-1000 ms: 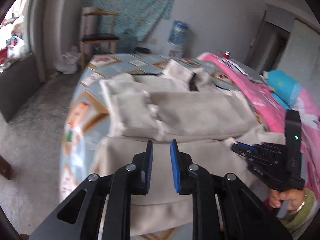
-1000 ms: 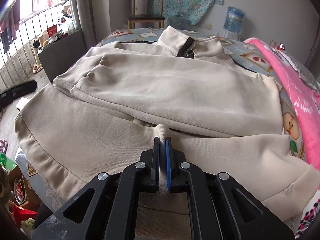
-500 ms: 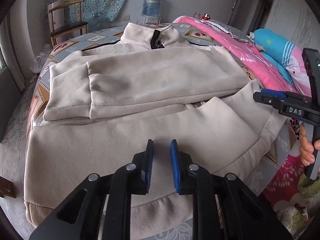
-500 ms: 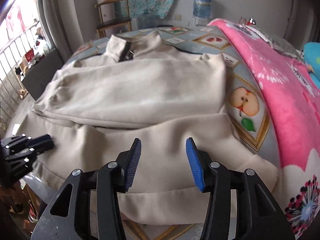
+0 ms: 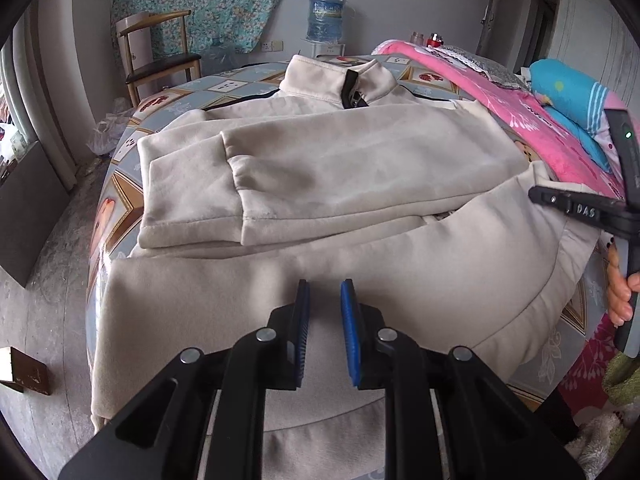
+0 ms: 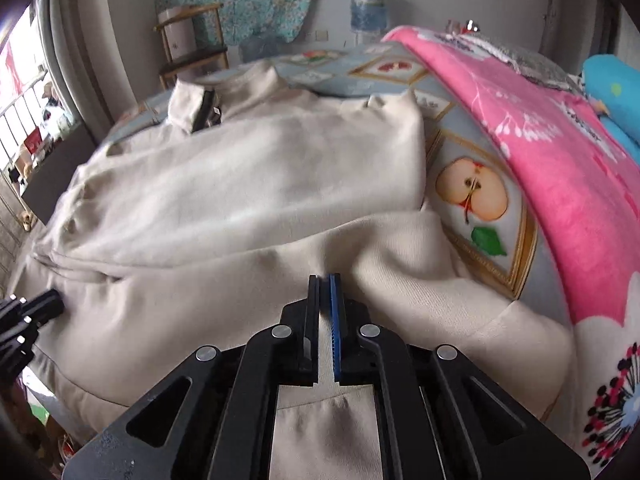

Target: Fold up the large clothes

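Note:
A large beige zip-collar jacket [image 5: 360,168] lies flat on the bed, with both sleeves folded across its chest and the collar [image 5: 352,88] at the far end. My left gripper [image 5: 324,292] hovers over the lower middle of the jacket. Its jaws stand a little apart with no cloth pinched between them. My right gripper [image 6: 325,280] is shut on a raised ridge of the jacket [image 6: 240,184] near its lower right side. In the left wrist view the right gripper [image 5: 536,194] shows at that edge, held by a hand [image 5: 620,292]. The left gripper [image 6: 48,304] shows at the left edge of the right wrist view.
The bed sheet [image 6: 472,192] has an apple pattern. A pink blanket [image 6: 560,184] and a blue pillow [image 5: 568,92] lie on the right. A wooden chair [image 5: 160,60] and a water jug [image 5: 326,16] stand by the far wall. Bare floor [image 5: 52,280] lies to the left.
The right gripper let go of the cloth at the jacket's middle, opened, moved to the right and shut again on the lower right part. The left gripper came lower over the hem.

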The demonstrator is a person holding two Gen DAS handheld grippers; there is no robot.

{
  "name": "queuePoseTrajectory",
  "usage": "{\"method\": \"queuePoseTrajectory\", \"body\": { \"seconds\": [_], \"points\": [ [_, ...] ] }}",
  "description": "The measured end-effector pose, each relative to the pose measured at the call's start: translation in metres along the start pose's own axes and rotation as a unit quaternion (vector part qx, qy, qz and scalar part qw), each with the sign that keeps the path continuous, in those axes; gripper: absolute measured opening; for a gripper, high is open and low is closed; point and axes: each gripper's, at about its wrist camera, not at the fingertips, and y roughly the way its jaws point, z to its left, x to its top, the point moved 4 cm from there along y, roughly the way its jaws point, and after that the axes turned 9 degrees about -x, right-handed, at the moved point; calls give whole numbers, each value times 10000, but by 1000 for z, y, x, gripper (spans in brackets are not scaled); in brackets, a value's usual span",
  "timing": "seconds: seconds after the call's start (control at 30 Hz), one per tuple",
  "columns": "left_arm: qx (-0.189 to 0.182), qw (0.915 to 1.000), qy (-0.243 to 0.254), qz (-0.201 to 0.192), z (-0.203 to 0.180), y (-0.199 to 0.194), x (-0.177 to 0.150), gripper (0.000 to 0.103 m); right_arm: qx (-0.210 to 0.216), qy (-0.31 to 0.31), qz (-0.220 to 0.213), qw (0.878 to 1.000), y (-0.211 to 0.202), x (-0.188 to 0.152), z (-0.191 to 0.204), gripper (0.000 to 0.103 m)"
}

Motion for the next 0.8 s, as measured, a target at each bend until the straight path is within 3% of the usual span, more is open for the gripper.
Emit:
{"method": "queuePoseTrajectory", "body": {
  "seconds": [0.1,0.13,0.17,0.23,0.33,0.43,0.5,0.53,0.57,0.8],
  "points": [
    [36,10000,-22,-31,6,-4,-2,17,-27,46,-137,9999,-18,3,-3,16],
    [-2,10000,-80,-44,9,-6,-2,17,29,93,-246,9996,-28,5,-5,27],
    [-44,9998,-157,-65,11,-8,-3,17,196,92,-352,9991,-38,7,-4,38],
    [-94,9994,-299,-122,18,-12,-5,17,691,-71,-449,9966,-56,11,10,44],
    [-54,9989,-408,-238,27,-21,-9,17,1497,-517,-122,9873,-62,7,54,46],
    [8,9985,-446,-323,34,-31,-14,17,1661,-1042,192,9804,-51,-1,102,46],
    [41,9982,-429,-408,37,-39,-16,17,1595,-1343,370,9773,-41,-9,126,35],
    [44,9981,-418,-452,38,-43,-17,17,1436,-1467,458,9776,-33,-13,134,16],
    [45,9979,-404,-497,39,-47,-18,17,1219,-1530,288,9803,-34,-12,135,5],
    [-76,9967,-187,-784,36,-63,-17,17,1443,-866,-374,9850,-62,16,123,4]
  ]
}}
